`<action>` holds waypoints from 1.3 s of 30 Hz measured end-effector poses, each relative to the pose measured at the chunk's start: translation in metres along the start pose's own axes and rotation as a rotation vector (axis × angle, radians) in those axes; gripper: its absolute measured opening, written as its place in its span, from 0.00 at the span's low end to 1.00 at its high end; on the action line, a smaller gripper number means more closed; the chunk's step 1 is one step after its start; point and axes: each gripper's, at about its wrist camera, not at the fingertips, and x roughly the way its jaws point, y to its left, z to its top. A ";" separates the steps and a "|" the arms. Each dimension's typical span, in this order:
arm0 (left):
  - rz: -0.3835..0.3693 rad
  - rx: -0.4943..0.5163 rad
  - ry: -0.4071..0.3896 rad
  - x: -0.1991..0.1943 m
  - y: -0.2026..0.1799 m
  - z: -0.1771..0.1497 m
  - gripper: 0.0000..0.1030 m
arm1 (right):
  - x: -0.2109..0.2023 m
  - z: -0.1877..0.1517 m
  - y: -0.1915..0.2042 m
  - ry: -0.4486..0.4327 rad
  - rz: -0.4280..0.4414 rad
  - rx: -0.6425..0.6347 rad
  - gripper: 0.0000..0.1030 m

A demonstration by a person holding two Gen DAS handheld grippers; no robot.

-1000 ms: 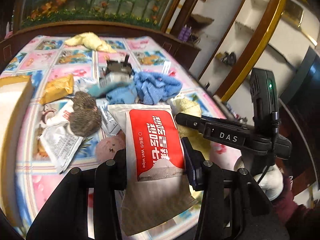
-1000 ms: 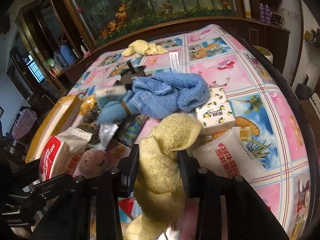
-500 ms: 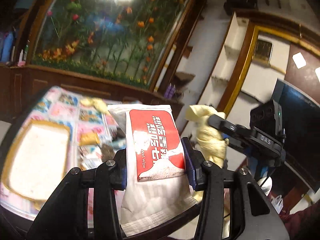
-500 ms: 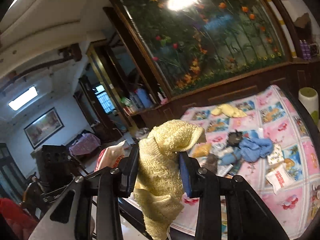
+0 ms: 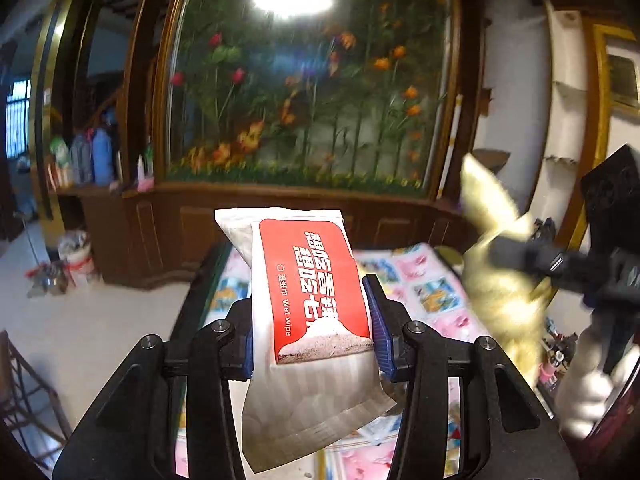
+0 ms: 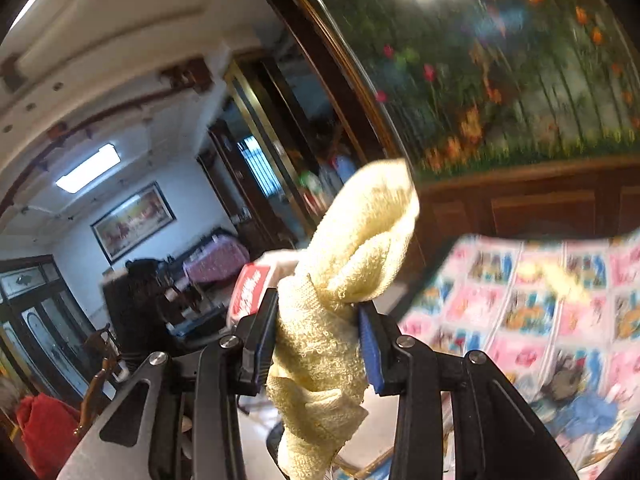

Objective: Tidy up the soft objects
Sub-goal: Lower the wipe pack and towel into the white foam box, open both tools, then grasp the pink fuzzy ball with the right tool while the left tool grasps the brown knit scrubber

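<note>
Your left gripper (image 5: 312,330) clamps the wet wipe pack (image 5: 308,300) upright, your right gripper (image 6: 316,344) pinches the yellow towel (image 6: 340,292), both high above the quilted table (image 6: 560,304) lying below and ahead.

The wipe pack (image 5: 308,304) is white with a red label bearing white characters and a brown-speckled white shape at its lower edge, and the towel (image 6: 340,300) is pale yellow. Both grippers, left (image 5: 312,332) and right (image 6: 316,332), are black with blue pads (image 5: 380,332) and silver screws. The tablecloth (image 6: 540,300) is a grid of pink and blue picture squares with pale yellow borders, the mural (image 5: 308,92) shows orange and red flowers on green stems, and the cabinet (image 5: 168,232) is dark brown.
</note>
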 end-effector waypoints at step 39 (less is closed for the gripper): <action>0.256 -0.180 0.349 0.187 0.077 -0.146 0.65 | 0.001 -0.132 -0.164 0.149 -0.519 0.082 0.39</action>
